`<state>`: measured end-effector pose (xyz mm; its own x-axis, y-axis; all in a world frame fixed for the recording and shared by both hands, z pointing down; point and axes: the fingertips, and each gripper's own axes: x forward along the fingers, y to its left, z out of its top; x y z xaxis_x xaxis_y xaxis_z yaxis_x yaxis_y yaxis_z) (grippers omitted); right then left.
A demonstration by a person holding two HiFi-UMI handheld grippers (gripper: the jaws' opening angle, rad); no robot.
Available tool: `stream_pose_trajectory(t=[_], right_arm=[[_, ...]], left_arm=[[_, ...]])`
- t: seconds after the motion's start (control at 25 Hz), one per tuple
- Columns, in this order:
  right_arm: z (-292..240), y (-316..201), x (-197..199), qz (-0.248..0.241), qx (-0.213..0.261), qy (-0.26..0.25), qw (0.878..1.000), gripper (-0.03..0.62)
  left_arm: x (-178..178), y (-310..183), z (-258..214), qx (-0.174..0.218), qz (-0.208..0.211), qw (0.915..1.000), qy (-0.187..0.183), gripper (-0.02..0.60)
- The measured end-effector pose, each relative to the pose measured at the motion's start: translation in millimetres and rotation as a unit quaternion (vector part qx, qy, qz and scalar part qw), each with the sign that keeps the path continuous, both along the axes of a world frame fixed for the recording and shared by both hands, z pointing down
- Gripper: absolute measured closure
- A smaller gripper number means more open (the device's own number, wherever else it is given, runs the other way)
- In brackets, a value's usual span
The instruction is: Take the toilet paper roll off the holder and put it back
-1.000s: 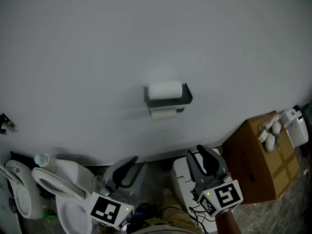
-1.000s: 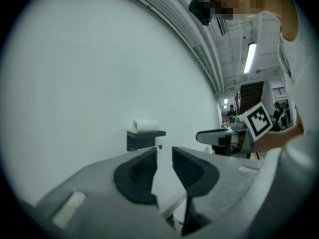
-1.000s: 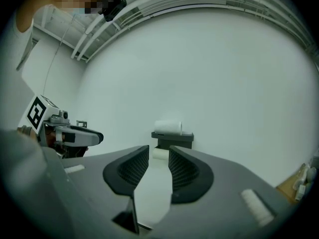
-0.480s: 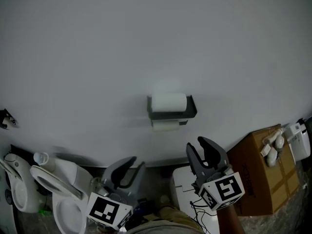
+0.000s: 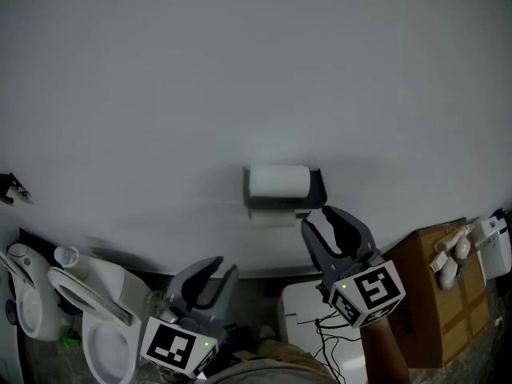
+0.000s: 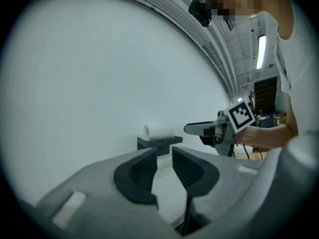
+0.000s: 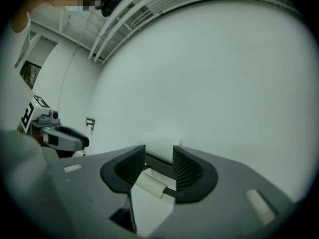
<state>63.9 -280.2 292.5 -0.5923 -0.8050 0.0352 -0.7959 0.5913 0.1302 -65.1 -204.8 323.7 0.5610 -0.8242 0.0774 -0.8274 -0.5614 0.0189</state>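
Aiming the right gripper [image 5: 322, 221] at the toilet paper roll [image 5: 278, 182] on its wall holder [image 5: 317, 187] at centre frame, opening empty jaws to straddle it, left gripper [image 5: 224, 266] idle at lower left, jaws slightly apart, empty.

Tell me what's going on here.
A person faces a wall with a hand-held gripper in each hand. The right hand-held gripper is up by the toilet paper roll on its wall holder, jaws opening, lined up with the roll but not touching it. The left hand-held gripper hangs lower, open and empty.
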Motion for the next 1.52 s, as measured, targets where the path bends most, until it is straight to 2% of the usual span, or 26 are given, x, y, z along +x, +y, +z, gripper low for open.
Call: stream_pose_trajectory(t=[0.6,0.88,1.32,1.52], right_arm=[[14,-54,-10,-0.035,-0.062,0.038,0.997,0.427],[17,-60,-14,-0.053,-0.085,0.025,0.995,0.427],[17,-63,-19,-0.061,-0.080,0.010,0.995,0.431],[13,-61,-20,-0.072,-0.075,-0.004,0.995,0.455]], left_arm=[[-18,-12,1,0.007,-0.041,0.9991,0.005,0.499],[-17,-17,3,0.000,-0.043,0.9991,0.005,0.499],[-14,-24,2,0.000,-0.042,0.9991,0.003,0.499],[-14,-26,2,-0.001,-0.043,0.9991,0.003,0.499]])
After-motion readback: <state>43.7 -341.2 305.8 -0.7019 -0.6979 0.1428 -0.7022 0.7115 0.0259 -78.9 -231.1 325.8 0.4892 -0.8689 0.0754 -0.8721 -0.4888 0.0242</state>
